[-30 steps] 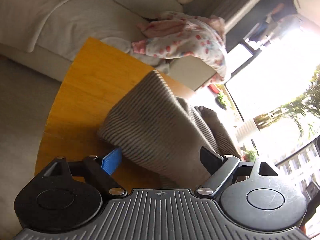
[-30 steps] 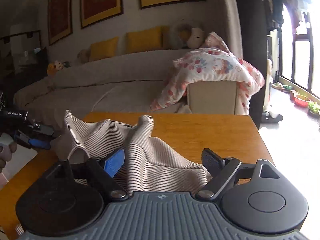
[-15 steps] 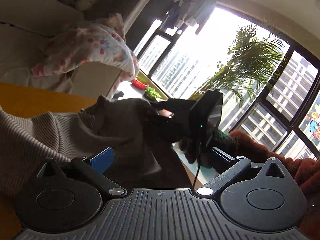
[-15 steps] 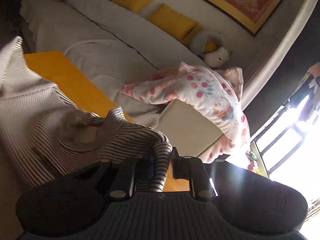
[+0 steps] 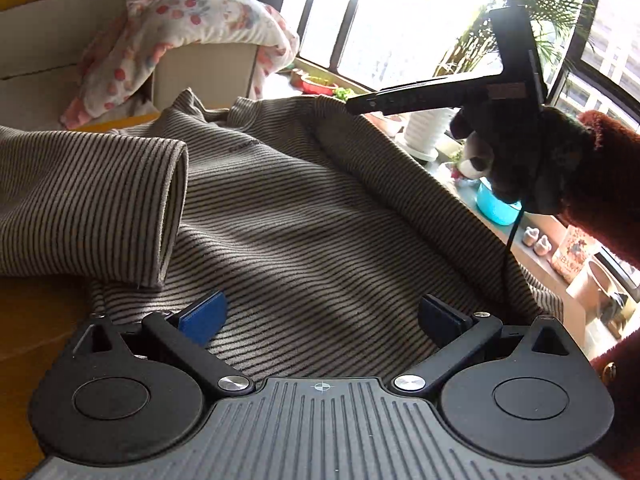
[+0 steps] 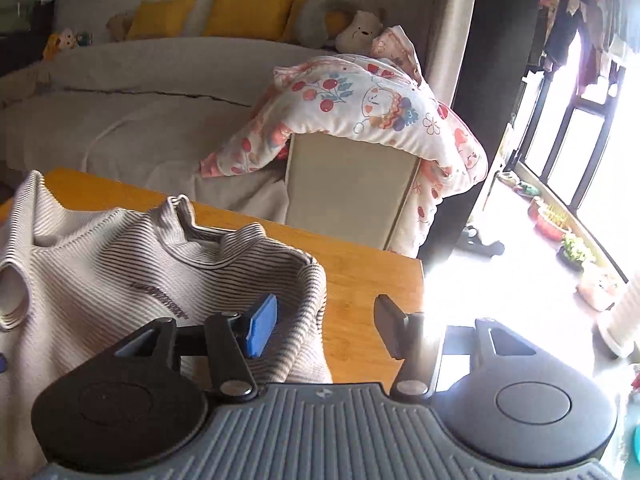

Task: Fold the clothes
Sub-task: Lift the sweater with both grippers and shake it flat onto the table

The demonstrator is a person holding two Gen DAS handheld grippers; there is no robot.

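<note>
Half a sec ago my right jaws were pinched shut on a fold of the striped shirt [image 6: 120, 276]; now they stand wide w/ nothing between them, and the shirt has dropped back onto the table [image 6: 360, 276]. My left gripper [image 5: 322, 320] has swung down too, so the cloth now fills most of its view instead of the window.

Left jaws: spread wide, not gripping. Shirt fabric lies right under and ahead of them, spanning the gap from the blue pad to the dark pad and beyond both. A sleeve cuff [image 5: 172, 216] sits ahead and to the left of the jaws, folded over the body of the shirt. Ahead-right, the other unit shows as a dark bar, held by a hand [image 5: 516, 160] in a reddish fuzzy sleeve, over the shirt's far edge.

Right gripper [image 6: 320, 326]: wide open, empty. Shirt lies ahead and to the left; its rumpled right edge rises just beside the blue left pad, can't tell if touching. Bare wood sits between the jaws and under the right pad. Collar is further ahead-left, printed text on the chest facing up.

Beyond the table: sofa w/ a floral blanket [image 6: 380, 112] draped over its arm.
</note>
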